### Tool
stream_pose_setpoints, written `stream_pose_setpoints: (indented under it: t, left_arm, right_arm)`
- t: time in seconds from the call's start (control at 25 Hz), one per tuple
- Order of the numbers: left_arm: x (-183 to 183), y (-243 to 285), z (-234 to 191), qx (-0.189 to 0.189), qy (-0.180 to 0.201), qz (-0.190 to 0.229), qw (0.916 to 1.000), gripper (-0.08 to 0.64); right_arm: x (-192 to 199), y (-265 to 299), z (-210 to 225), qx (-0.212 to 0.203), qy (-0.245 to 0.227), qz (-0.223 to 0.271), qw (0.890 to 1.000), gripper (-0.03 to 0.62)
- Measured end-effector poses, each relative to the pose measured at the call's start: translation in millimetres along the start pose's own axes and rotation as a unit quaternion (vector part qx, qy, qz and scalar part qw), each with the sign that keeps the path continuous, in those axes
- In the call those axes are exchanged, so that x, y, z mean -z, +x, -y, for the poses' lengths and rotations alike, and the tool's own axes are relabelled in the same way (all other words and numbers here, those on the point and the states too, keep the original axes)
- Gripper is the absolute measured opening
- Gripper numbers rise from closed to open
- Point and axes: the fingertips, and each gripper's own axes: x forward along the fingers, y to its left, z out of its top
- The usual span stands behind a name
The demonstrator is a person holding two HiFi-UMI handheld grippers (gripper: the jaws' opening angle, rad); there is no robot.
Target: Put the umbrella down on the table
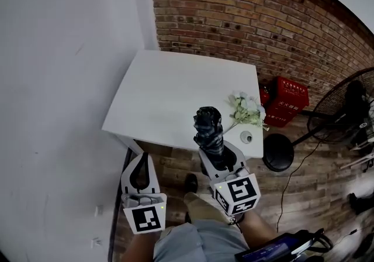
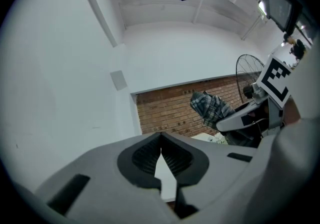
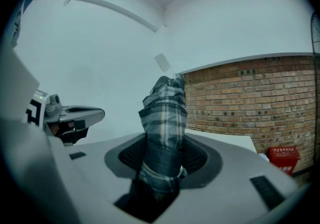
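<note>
Umbrella (image 1: 208, 126), folded, is clamped in the jaws of the right gripper (image 1: 221, 160), its tip by the tabletop's (image 1: 175, 91) near edge. Jaws of the left gripper (image 1: 142, 158) are closed on nothing.

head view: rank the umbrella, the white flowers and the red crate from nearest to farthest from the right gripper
1. umbrella: clamped in the right gripper, standing up from its jaws.
2. white flowers: on the table near its right front corner, just beyond the gripper.
3. red crate: on the floor past the table's right side, by the brick wall.
</note>
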Motion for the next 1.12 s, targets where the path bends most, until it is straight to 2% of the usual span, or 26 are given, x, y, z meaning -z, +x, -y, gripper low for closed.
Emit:
stream_pose_setpoints:
  t: [0.2, 0.48, 0.8, 1.12]
  left_arm:
    - [20.6, 40.6, -12.0, 0.002, 0.003, -0.018, 0.9998, 0.006]
    - [22.4, 130.9, -35.9, 0.008, 0.022, -0.02, 0.9995, 0.006]
    - [2.2, 223.0, -52.1, 0.012, 0.033, 0.004, 0.9994, 0.006]
    - [-20.9, 255.0, -78.1, -0.005, 0.025, 0.042, 0.9988, 0.006]
  right_arm:
    - [11.6, 43.6, 18.2, 0.001, 0.013, -0.008, 1.0, 0.186]
    - [1.6, 122.9, 63.8, 0.008, 0.022, -0.013, 1.0, 0.186]
    - [-26.9, 195.2, 121.7, 0.029, 0.024, 0.002, 0.999, 0.186]
    - [-65.0, 230.2, 141.1, 0.04, -0.011, 0.018, 0.999, 0.186]
